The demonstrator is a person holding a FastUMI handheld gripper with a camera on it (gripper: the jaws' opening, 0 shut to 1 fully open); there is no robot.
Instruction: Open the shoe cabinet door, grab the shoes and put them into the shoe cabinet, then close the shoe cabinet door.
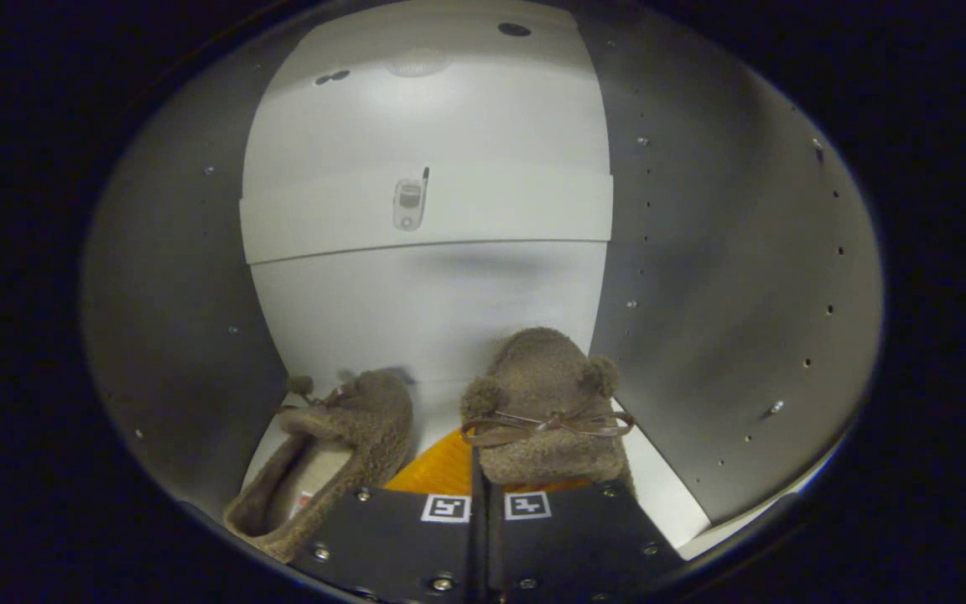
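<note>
Gripper (pixel 480 491) inside the shoe cabinet (pixel 734 277), fingers pressed together, apparently pinching the heel of the right slipper (pixel 543 403). Its long axis runs straight ahead, toe far. Left slipper (pixel 340 445) lies just left, angled.

slippers (pixel 349 445): fuzzy brown | cabinet walls (pixel 718 277): grey | back panel (pixel 428 210): white

My gripper (pixel 483 495) carries two flat, dark carriage plates side by side, split by a narrow seam where they meet. Each plate wears a small square black-and-white marker tag (pixel 446 507) at its inner front corner. Round silver screw heads (pixel 443 582) stud the plates near their edges.
</note>
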